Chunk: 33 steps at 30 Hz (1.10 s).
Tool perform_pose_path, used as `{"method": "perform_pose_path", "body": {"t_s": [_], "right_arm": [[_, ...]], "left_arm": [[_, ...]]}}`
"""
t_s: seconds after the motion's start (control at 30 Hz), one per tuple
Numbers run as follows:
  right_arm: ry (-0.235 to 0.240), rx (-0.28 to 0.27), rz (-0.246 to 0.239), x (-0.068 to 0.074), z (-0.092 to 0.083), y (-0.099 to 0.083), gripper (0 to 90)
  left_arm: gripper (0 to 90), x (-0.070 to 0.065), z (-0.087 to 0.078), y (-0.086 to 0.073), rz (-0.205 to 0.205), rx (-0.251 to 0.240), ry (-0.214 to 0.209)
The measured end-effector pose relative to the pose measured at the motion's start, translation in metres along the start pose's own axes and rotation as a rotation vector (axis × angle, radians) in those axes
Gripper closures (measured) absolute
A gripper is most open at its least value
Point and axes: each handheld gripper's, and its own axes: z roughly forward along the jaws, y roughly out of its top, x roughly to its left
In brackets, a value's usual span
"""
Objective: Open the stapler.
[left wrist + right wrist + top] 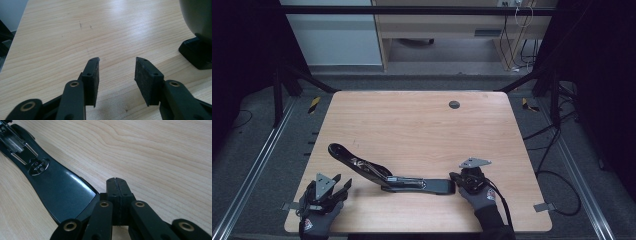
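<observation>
A long black stapler (382,176) lies swung open on the wooden table (422,125). Its upper arm rises toward the left and its flat base points right. My right gripper (455,178) is at the right end of that base. In the right gripper view the gripper (117,180) is shut pad to pad with nothing between, and the glossy base (57,187) lies just to its left. My left gripper (343,181) rests at the table's front left, apart from the stapler. Its jaws (117,60) stand open over bare wood, and the stapler's dark body (197,32) shows at the right edge.
A round cable hole (454,104) sits near the table's far edge. Metal rails (257,160) run along the floor on both sides, and cables (552,150) trail on the right. A wooden desk (437,25) stands behind the table.
</observation>
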Motion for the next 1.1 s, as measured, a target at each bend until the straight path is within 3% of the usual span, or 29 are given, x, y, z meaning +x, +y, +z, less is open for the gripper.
{"method": "perform_pose_path", "body": {"t_s": [0.3,0.5,0.77,1.1], "right_arm": [[0.016,0.006,-0.006,0.002,-0.003,-0.002,90.0],[-0.013,-0.031,-0.019,-0.001,-0.008,-0.002,90.0],[-0.052,-0.038,-0.022,-0.012,-0.033,0.003,84.7],[-0.123,0.019,-0.028,-0.033,-0.069,0.009,76.0]], "left_arm": [[54.2,0.000,0.000,0.000,0.000,0.000,0.001],[53.9,0.001,0.000,0.000,-0.003,0.000,-0.002],[53.0,0.002,0.000,-0.001,-0.012,-0.003,-0.008],[52.6,0.002,0.001,-0.001,-0.009,0.000,-0.008]]}}
